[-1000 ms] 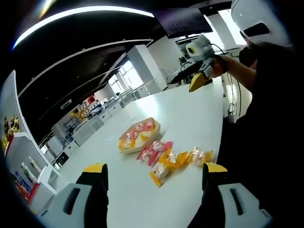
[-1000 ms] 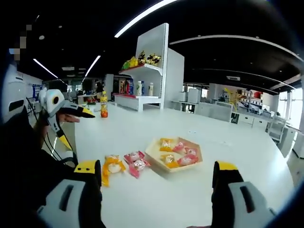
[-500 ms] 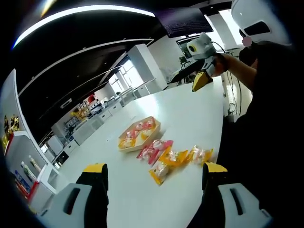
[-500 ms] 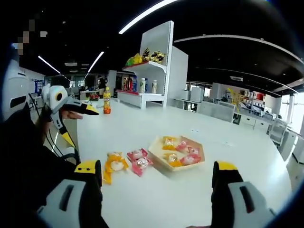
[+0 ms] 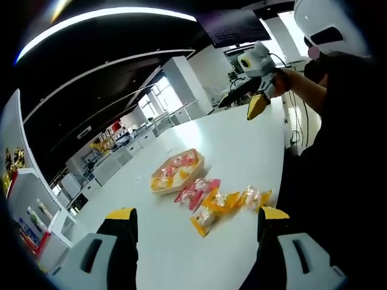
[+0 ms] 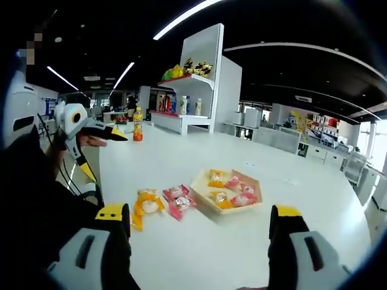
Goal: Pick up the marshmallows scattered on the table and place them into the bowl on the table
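Both grippers hover above the white table (image 6: 181,254), left gripper (image 5: 190,232) and right gripper (image 6: 199,229) with jaws spread, empty. Pink and orange wrapped marshmallow packets (image 6: 163,202) lie just beside the shallow wooden hexagonal bowl (image 6: 202,193), which holds more.

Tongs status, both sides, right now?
Left tongs: open, holding nothing, above the table.
Right tongs: open, holding nothing, facing the bowl.
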